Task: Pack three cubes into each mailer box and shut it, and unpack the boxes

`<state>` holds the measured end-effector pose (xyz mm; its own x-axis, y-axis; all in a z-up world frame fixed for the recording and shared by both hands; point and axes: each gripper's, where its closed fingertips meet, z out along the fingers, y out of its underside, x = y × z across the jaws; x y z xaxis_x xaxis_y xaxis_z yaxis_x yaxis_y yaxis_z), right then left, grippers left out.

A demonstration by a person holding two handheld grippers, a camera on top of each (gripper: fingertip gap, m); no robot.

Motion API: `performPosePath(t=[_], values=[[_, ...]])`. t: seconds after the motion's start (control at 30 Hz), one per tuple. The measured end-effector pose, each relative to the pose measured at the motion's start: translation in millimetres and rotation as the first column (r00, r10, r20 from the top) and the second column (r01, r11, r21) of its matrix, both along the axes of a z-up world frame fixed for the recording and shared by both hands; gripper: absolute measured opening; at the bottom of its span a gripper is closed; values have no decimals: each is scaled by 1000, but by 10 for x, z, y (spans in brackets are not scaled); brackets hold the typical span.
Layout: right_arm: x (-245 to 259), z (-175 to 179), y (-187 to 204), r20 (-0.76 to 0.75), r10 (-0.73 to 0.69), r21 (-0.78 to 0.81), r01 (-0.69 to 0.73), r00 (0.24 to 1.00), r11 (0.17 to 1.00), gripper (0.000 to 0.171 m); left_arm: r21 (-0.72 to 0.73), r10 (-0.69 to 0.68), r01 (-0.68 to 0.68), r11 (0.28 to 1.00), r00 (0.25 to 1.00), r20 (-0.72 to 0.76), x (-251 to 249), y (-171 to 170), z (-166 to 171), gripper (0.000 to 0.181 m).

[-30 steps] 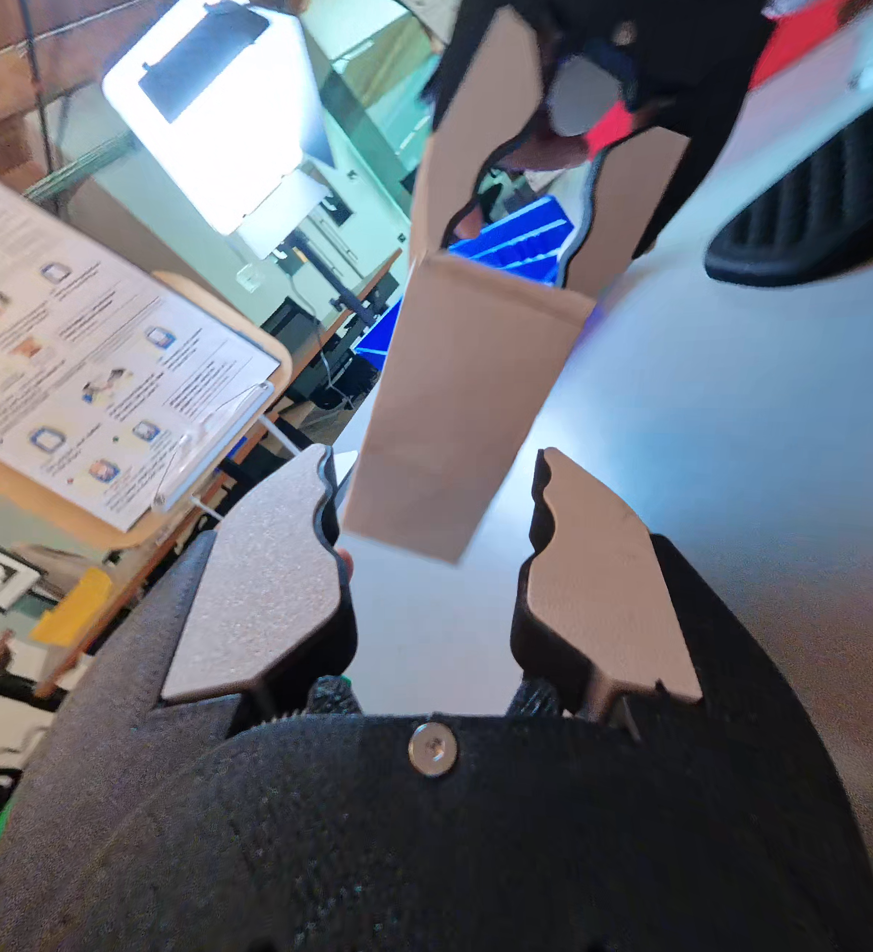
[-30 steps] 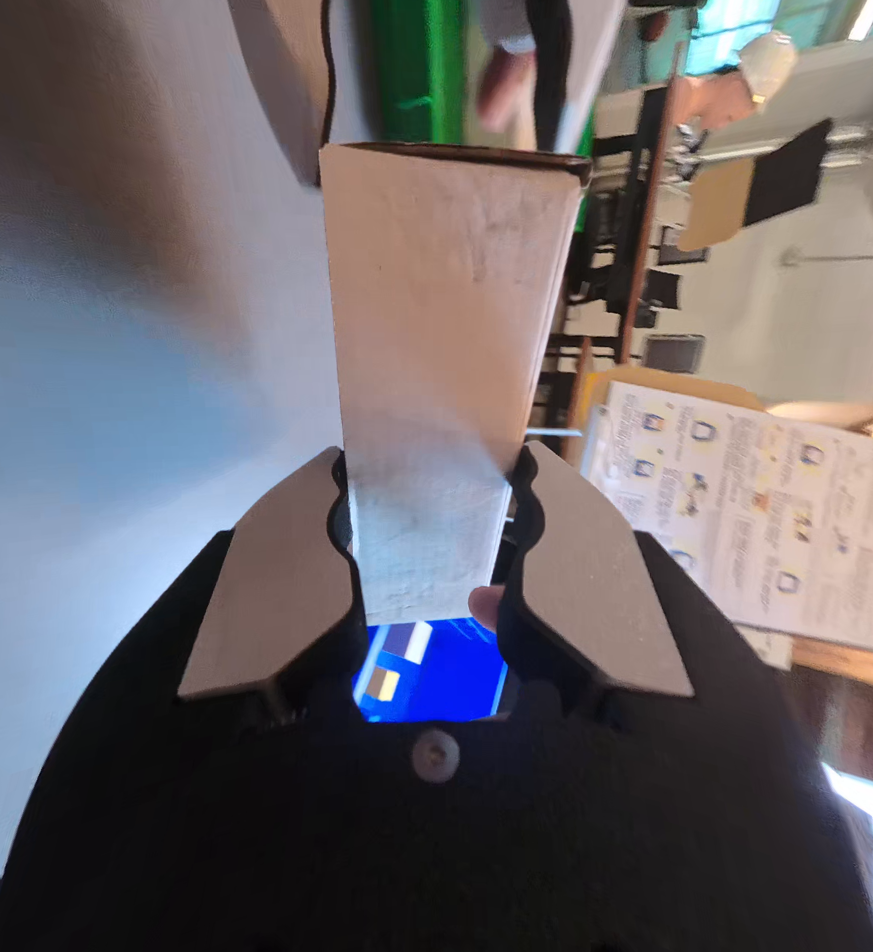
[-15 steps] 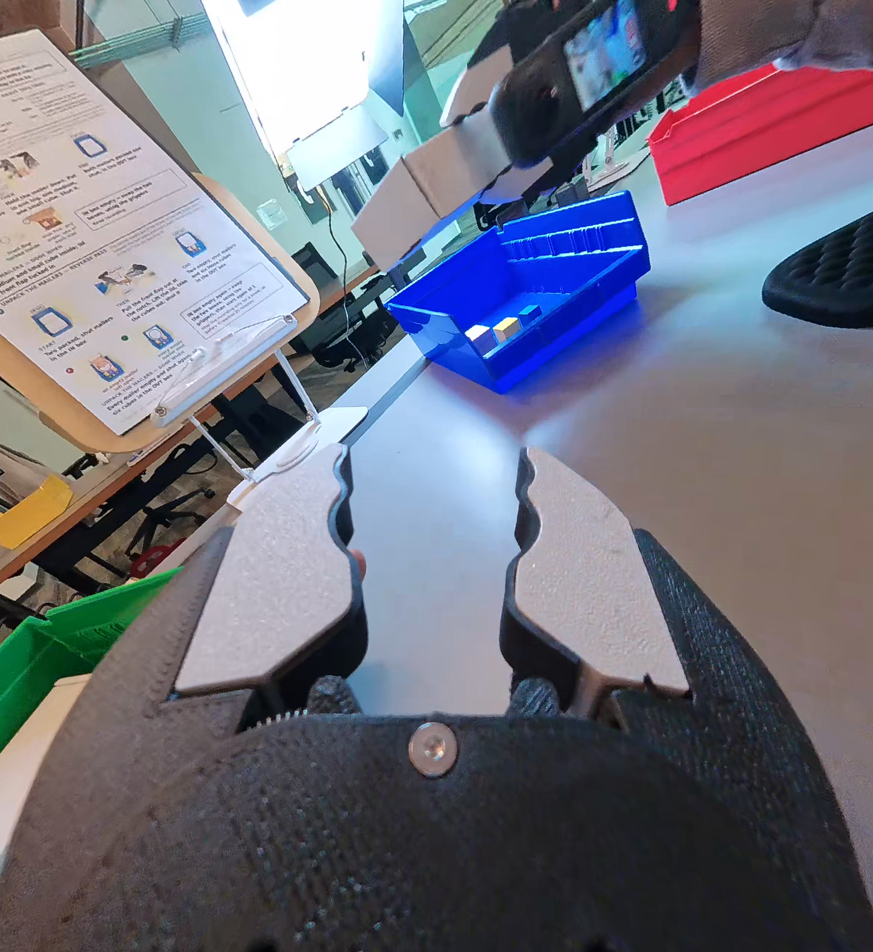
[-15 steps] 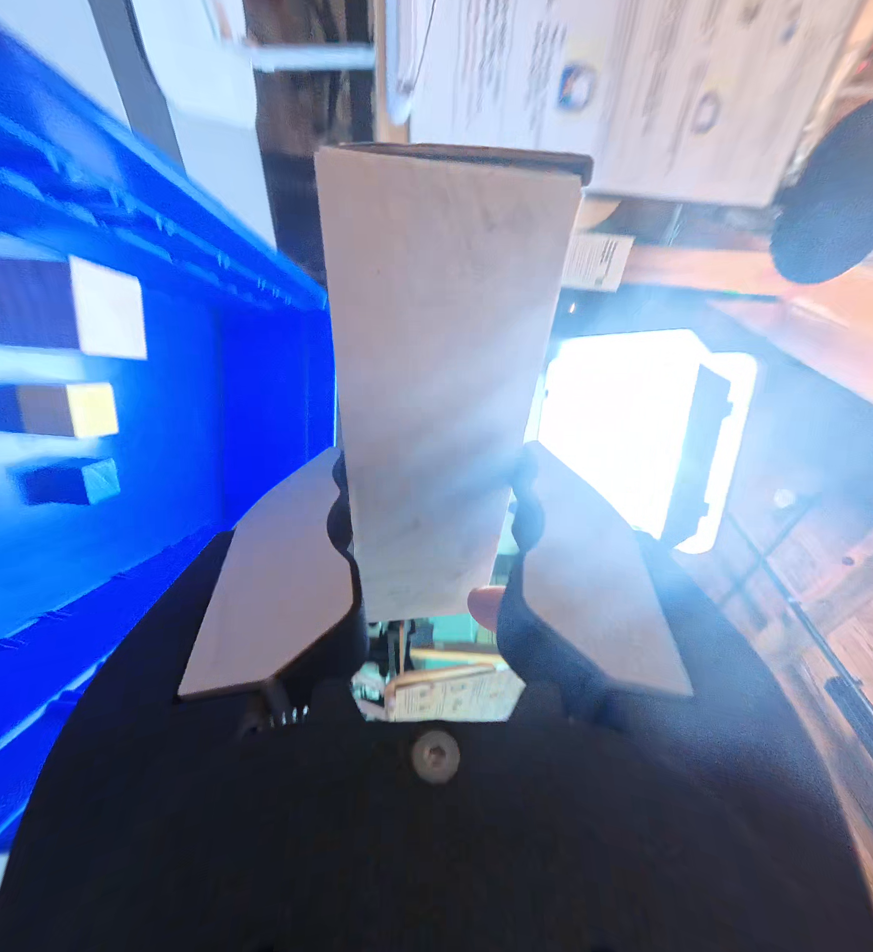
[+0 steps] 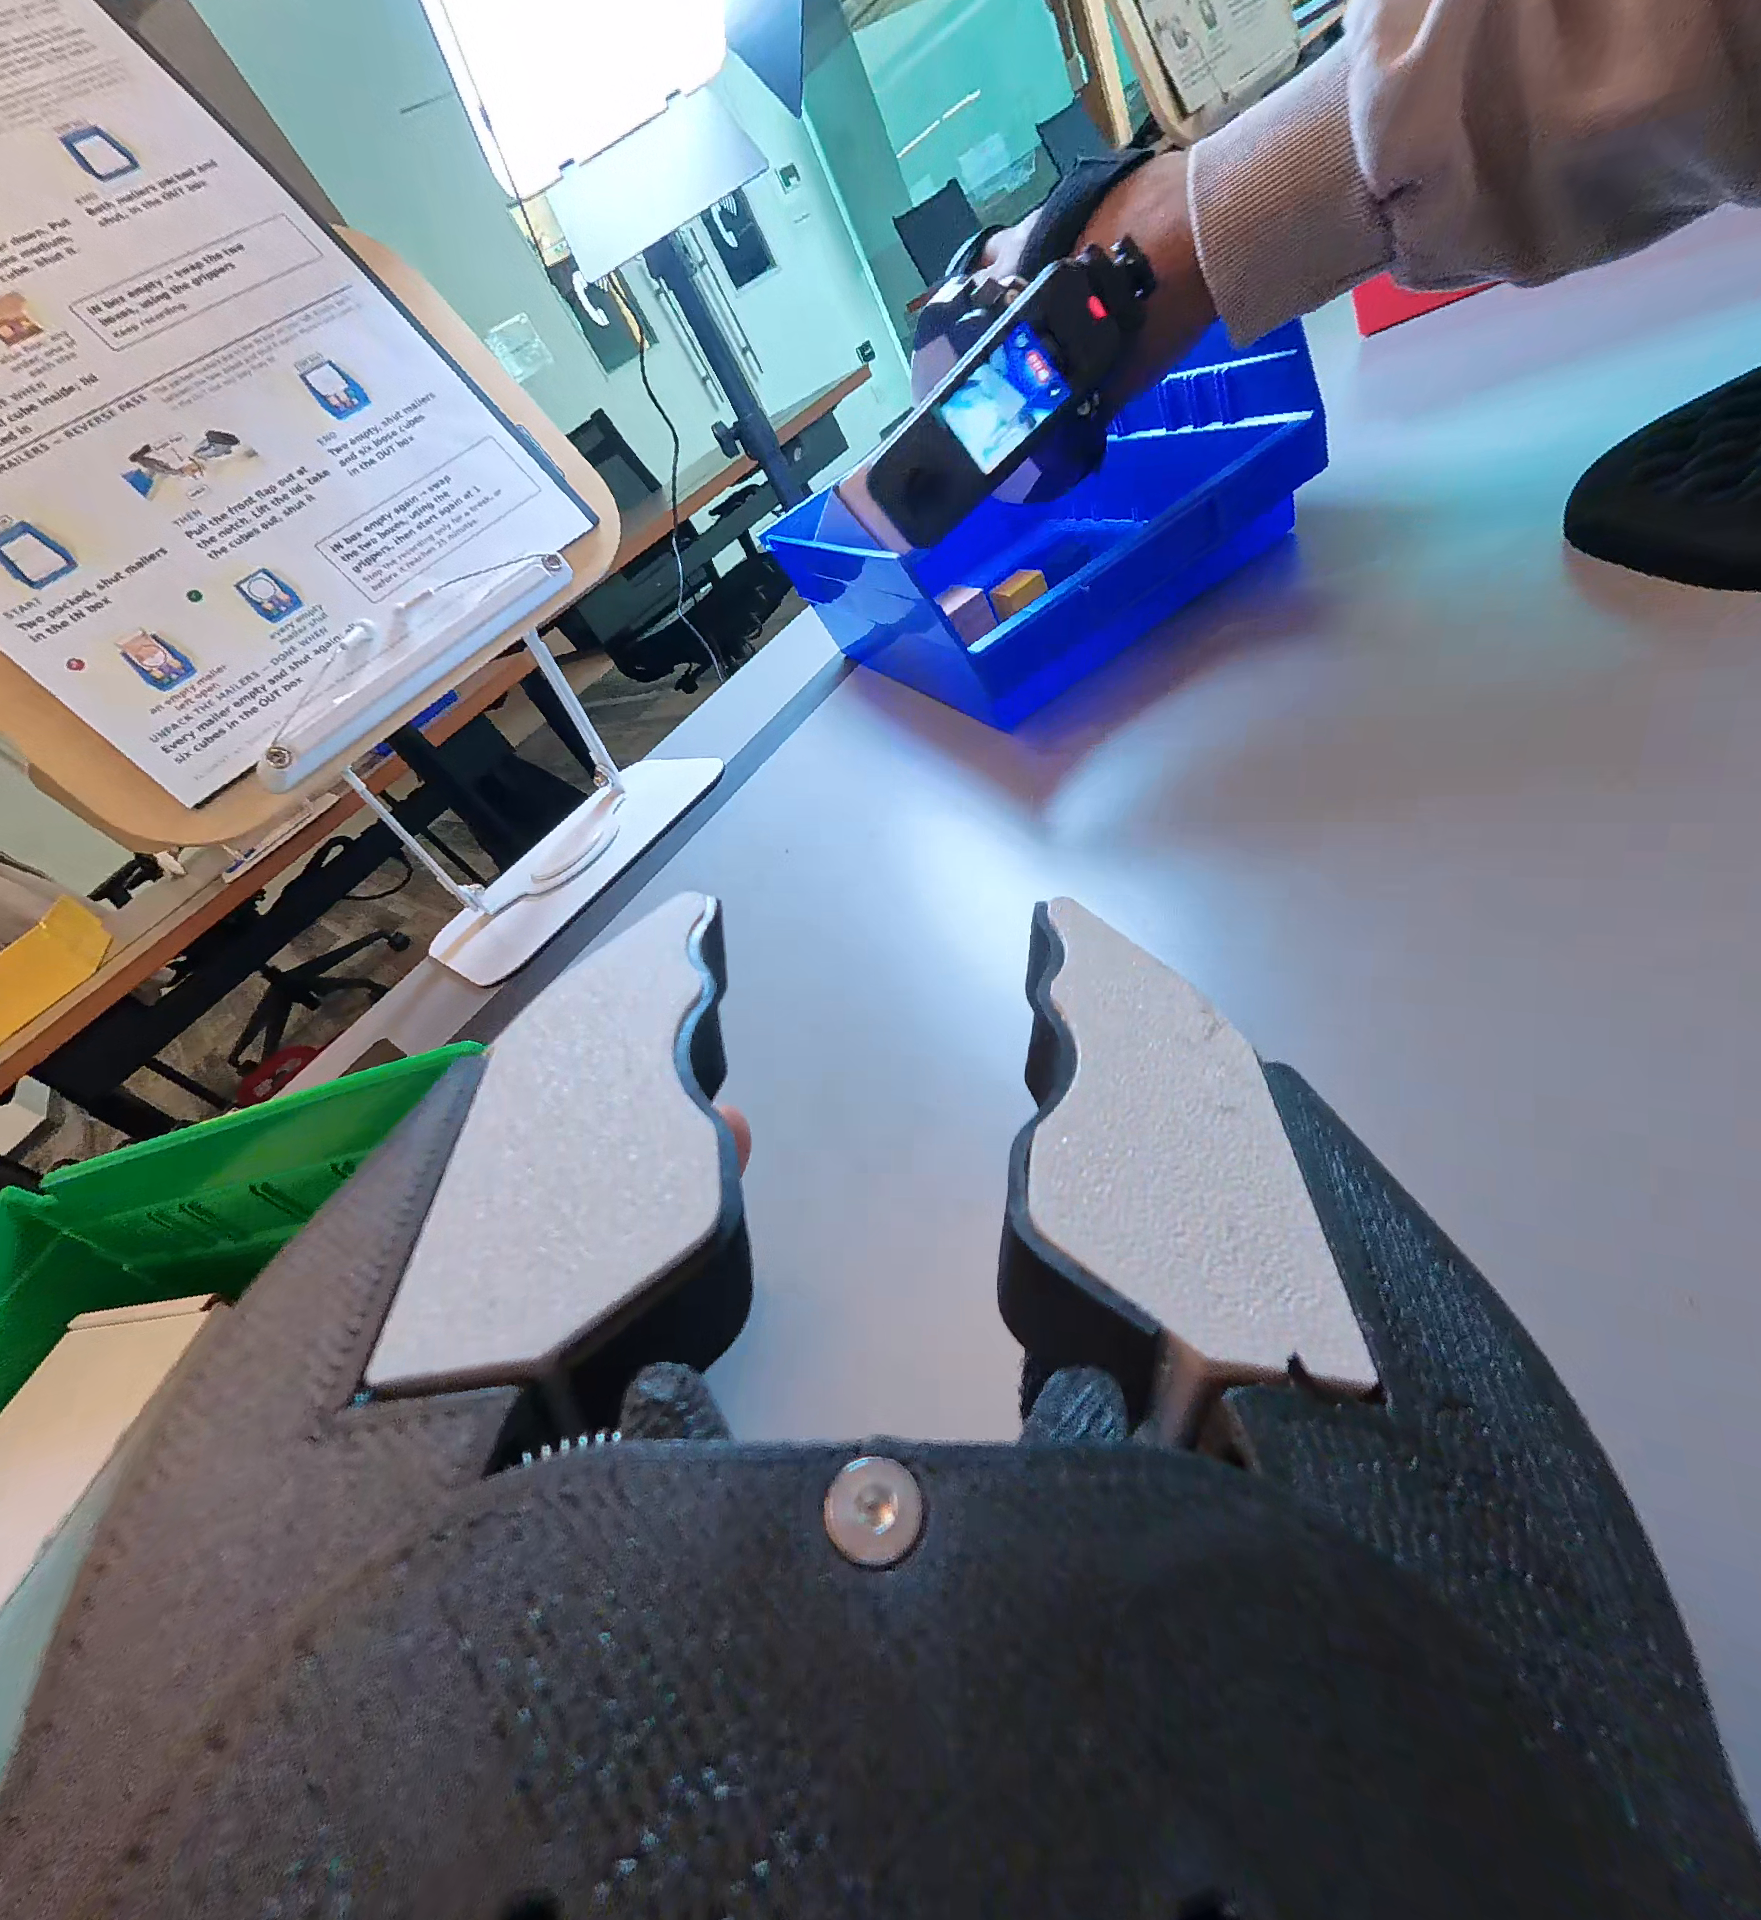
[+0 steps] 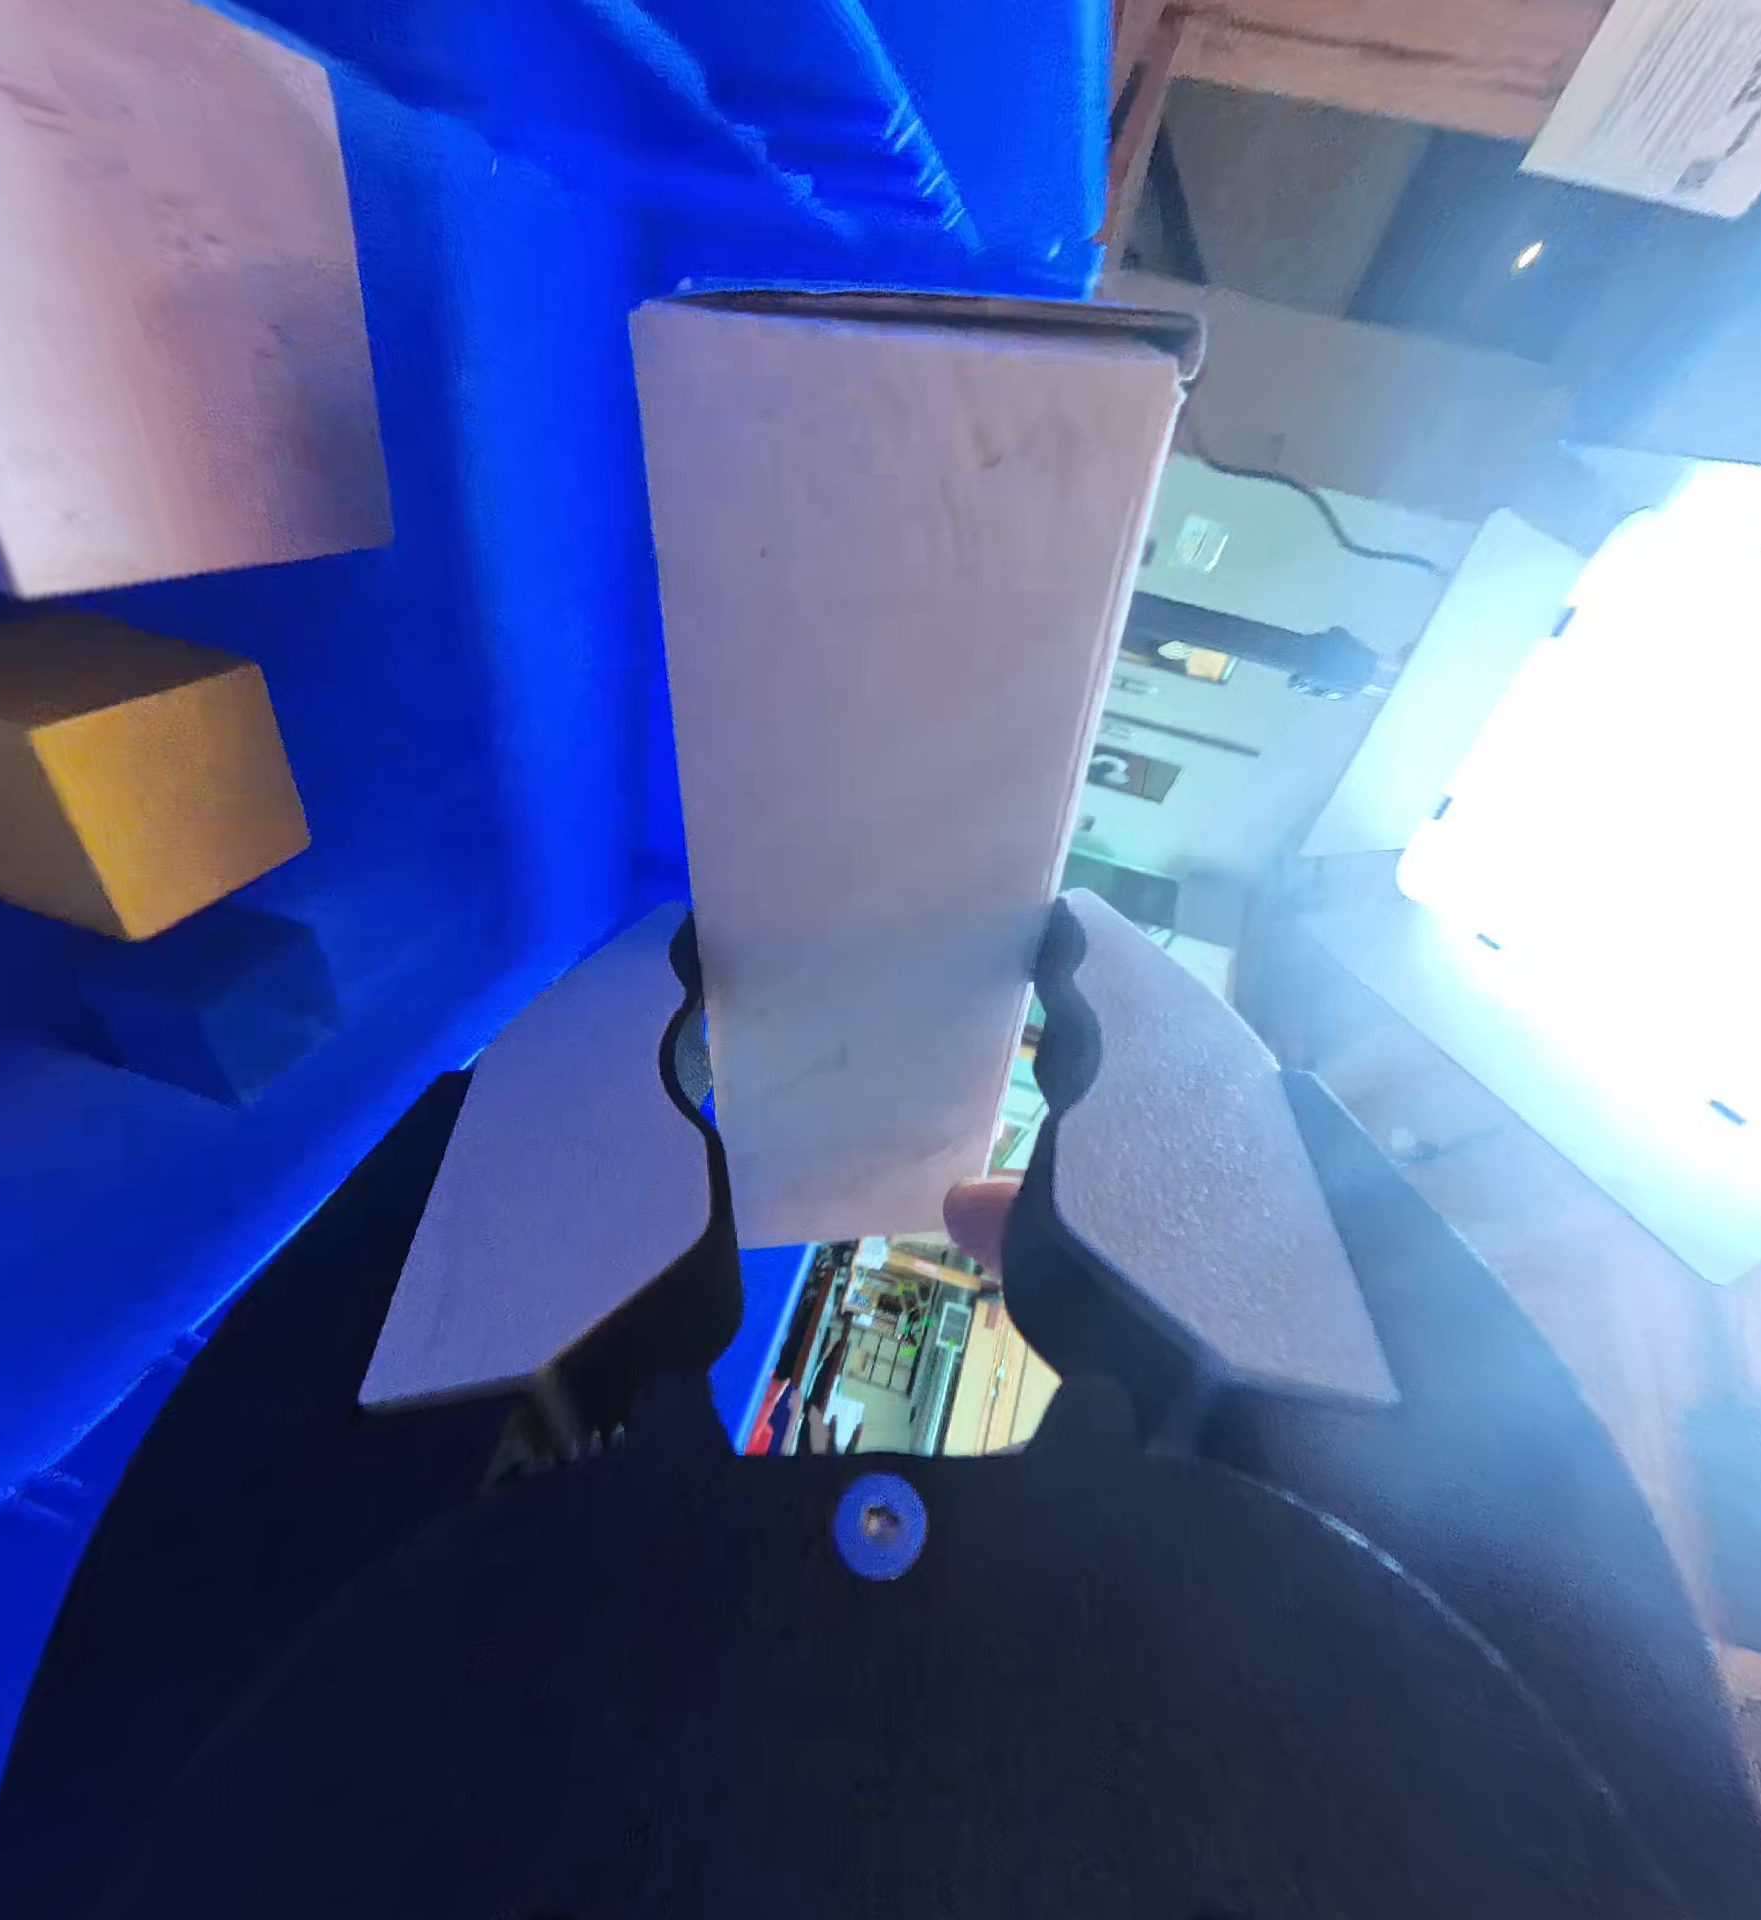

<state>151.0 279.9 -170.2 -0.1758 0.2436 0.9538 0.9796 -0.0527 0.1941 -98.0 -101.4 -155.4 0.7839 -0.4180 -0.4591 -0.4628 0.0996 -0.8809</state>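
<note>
My right gripper (image 6: 871, 925) is shut on the end of a tan cardboard mailer box (image 6: 907, 675) and holds it inside the blue bin (image 6: 543, 520). Beside the box in the bin lie a large pale wooden cube (image 6: 128, 312), a yellow cube (image 6: 138, 769) and a small blue cube (image 6: 221, 997). In the left wrist view the right gripper (image 5: 1001, 416), held by a hand, is over the blue bin (image 5: 1167, 582), where two cubes (image 5: 990, 603) show. My left gripper (image 5: 871, 914) is open and empty, low over the grey table (image 5: 1375, 935).
A green bin (image 5: 128, 1216) with a white mailer box (image 5: 76, 1392) in it sits at my lower left. An instruction sheet on a stand (image 5: 232, 436) stands at the table's left edge. A black mat (image 5: 1728, 468) and a red bin (image 5: 1416, 301) lie far right. There is about 45 cm between the tips of the two grippers.
The right gripper has carried the mailer box away from the left gripper and down into the blue bin. The left gripper has swung level and low over the table, still open.
</note>
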Motion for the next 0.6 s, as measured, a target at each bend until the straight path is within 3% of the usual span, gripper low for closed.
performPosePath(t=[0.13,0.2,0.27,0.37,0.53,0.6], values=[[-12,-305,98,-79,-83,-180,68,993,981,61,-9,3,-3,1000,1000,-15,1,-1,-42,55],[-98,-403,72,-155,-86,-310,35,984,950,63,-22,4,-4,1000,1000,-11,-7,6,-66,54],[-171,-498,-33,-235,-141,-502,4,962,865,65,-38,2,-2,999,1000,-5,-8,21,-97,53],[-274,-415,-23,-317,-157,-609,-74,935,790,58,-64,-3,3,998,1000,-6,7,45,-153,52],[-185,-586,-49,-211,-162,-759,-57,964,649,61,-68,5,-7,998,999,-37,-1,42,-194,50],[-173,-590,88,-182,-110,-707,-52,977,705,53,-72,6,-8,997,999,-32,-15,47,-197,49]])
